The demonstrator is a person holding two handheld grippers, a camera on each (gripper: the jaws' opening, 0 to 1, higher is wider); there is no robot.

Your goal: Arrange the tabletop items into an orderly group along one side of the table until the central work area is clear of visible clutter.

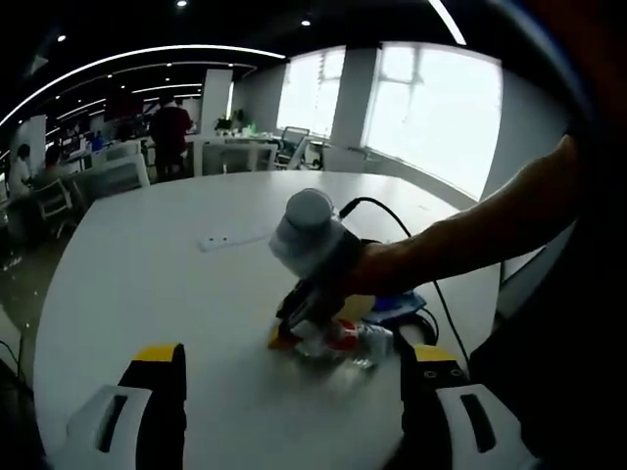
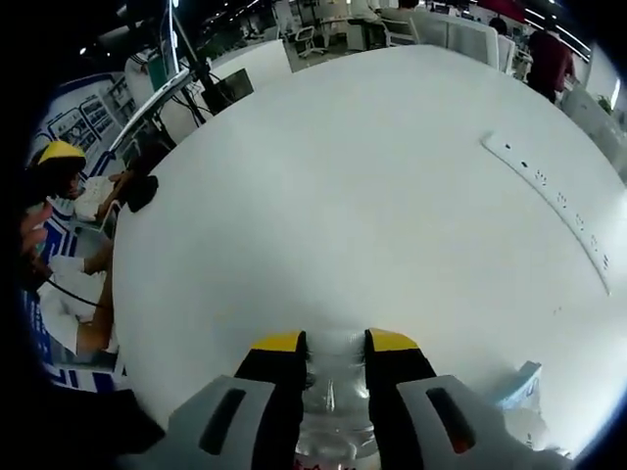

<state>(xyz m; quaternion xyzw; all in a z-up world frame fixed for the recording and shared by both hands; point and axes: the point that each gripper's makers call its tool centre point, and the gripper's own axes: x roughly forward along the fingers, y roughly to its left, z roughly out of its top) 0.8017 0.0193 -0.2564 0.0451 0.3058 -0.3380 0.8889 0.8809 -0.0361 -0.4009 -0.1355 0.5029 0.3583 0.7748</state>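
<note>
A clear plastic bottle [image 1: 345,343] with a red label lies on the round white table [image 1: 167,284]. My right gripper [image 1: 292,331] reaches in from the right on a person's arm and is shut on this bottle. In the right gripper view the bottle [image 2: 333,397] sits clamped between the yellow-tipped jaws of the right gripper [image 2: 335,345]. My left gripper [image 1: 294,360] stands wide open just short of the bottle, with nothing between its jaws. A blue packet [image 1: 400,305] and something yellow [image 1: 359,306] lie right behind the bottle.
A white power strip [image 1: 231,238] lies further out on the table, and stretches along the right as the power strip [image 2: 556,204]. A black cable [image 1: 392,211] runs off toward the table edge. A blue packet [image 2: 513,387] lies beside the right jaw. Desks and people stand beyond.
</note>
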